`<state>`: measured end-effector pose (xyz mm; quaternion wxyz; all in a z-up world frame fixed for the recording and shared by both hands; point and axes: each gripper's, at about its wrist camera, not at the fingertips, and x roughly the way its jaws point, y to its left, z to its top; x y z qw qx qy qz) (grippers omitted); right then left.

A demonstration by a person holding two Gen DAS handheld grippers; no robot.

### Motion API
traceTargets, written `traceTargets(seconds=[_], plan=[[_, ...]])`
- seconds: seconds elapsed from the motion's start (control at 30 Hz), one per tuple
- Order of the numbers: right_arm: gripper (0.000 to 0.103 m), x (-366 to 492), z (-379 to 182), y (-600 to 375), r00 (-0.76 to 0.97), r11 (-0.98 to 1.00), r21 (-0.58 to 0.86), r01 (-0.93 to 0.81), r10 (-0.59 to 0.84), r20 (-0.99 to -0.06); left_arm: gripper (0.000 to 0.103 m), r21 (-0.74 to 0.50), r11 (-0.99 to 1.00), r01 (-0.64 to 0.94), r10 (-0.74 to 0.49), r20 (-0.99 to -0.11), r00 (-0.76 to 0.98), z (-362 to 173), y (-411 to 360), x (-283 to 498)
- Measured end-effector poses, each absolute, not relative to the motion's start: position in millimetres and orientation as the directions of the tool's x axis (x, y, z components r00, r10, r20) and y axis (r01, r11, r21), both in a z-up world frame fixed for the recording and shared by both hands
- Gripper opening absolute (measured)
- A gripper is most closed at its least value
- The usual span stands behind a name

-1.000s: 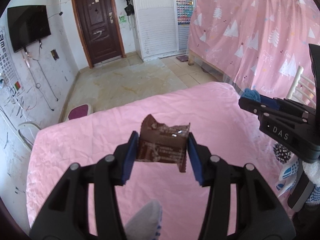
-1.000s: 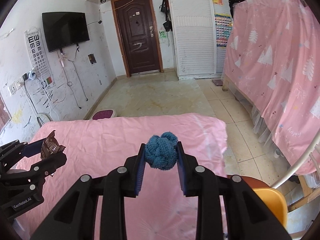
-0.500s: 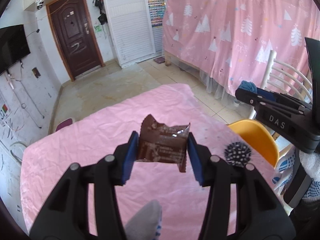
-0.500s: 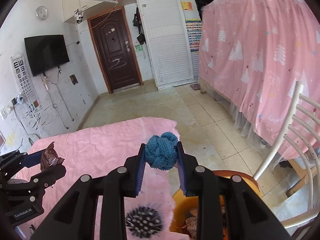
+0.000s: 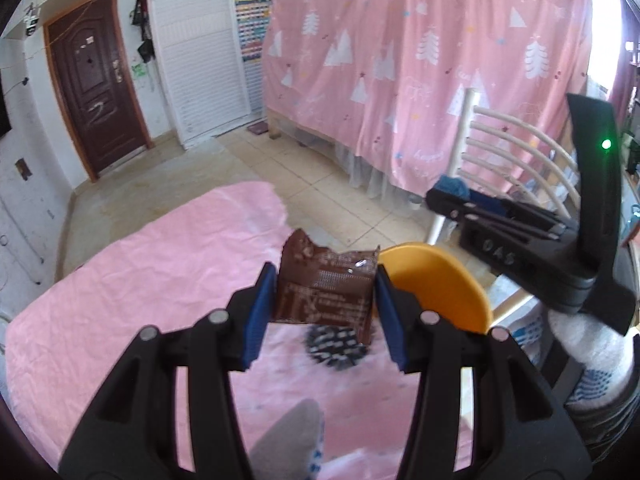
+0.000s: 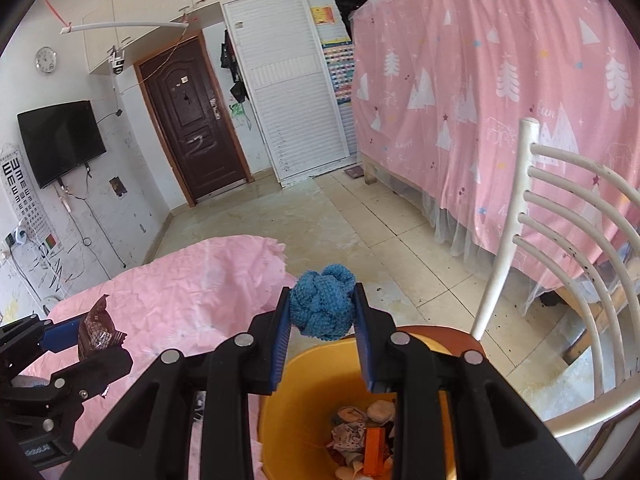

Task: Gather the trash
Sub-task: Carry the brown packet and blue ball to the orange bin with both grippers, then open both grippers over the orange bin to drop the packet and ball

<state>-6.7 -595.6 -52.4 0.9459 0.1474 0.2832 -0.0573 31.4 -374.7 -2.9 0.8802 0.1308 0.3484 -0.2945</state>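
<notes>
pink cloth [image 5: 140,280] covers the table in the left wrist view, where the left gripper [image 5: 326,300] is clamped on a torn brown wrapper [image 5: 326,292], carried toward the orange bin [image 5: 444,280] at the table's edge; a spiky black ball [image 5: 336,346] lies below. the right wrist view alone shows the bin's inside [image 6: 304,400] with scraps, right gripper [image 6: 322,320] clenched on a blue knitted ball [image 6: 322,308] above the rim, probably for dropping.
</notes>
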Motion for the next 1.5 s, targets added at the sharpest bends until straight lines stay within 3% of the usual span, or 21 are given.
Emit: traceTargets(seconds=[0.5,0.6,0.93,1.03,1.2,1.5], plan=[[0.019,-27,-71,-641,0.832,0.913,0.309,0.265,-0.055,-0.552,0.047,-0.047,0.704,0.709,-0.504,-0.736,0.452,-31,-452,26],[0.019,-27,-73,-641,0.831,0.913,0.312,0.263,-0.049,-0.555,0.062,-0.034,0.708,0.706,-0.496,-0.736,0.461,-34,-454,26],[0.022,-22,-74,-636,0.825,0.914,0.319,0.250,-0.029,-0.565,0.067,-0.042,0.744,0.667,-0.473,-0.738,0.481,-30,-423,32],[0.030,-20,-72,-631,0.825,0.917,0.315,0.243,-0.024,-0.565,0.068,-0.046,0.762,0.646,-0.470,-0.726,0.503,-24,-408,32],[0.060,-20,-68,-620,0.827,0.916,0.325,0.235,-0.013,-0.561,0.072,-0.076,0.784,0.616,-0.476,-0.710,0.518,-20,-376,32],[0.076,-10,-48,-576,0.837,0.943,0.291,0.160,0.027,-0.547,0.072,-0.104,0.836,0.539,-0.446,-0.702,0.555,-13,-315,33]])
